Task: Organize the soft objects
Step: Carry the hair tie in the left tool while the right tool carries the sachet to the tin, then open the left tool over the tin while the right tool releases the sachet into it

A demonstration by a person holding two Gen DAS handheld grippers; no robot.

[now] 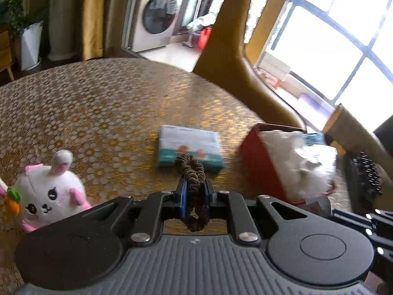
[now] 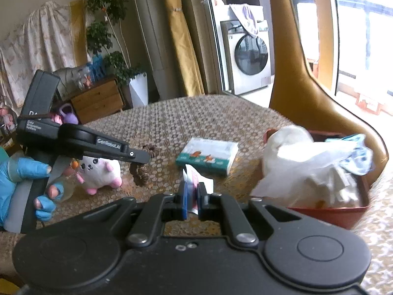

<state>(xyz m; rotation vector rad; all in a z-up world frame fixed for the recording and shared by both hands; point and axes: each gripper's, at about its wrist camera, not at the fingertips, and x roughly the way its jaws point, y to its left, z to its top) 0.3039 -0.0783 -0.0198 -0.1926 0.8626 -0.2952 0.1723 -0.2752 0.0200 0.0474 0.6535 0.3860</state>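
My left gripper [image 1: 195, 186] is shut on a brown scrunchie [image 1: 191, 172] and holds it above the table; it also shows in the right wrist view [image 2: 140, 172] hanging from that gripper [image 2: 141, 158]. My right gripper [image 2: 192, 191] is shut on a small white and pink packet [image 2: 196, 179]. A white and pink plush bunny [image 1: 49, 191] sits at the left, also in the right wrist view [image 2: 100, 172]. A red box [image 1: 262, 167] at the right holds white soft items [image 2: 307, 162]. A tissue pack [image 1: 189, 148] lies mid-table [image 2: 208, 154].
The round table has a gold patterned cloth [image 1: 98, 113]. A tan chair back [image 1: 226, 56] stands behind the table, close to the red box. A washing machine [image 2: 248, 56] and a potted plant [image 2: 110, 49] stand farther back.
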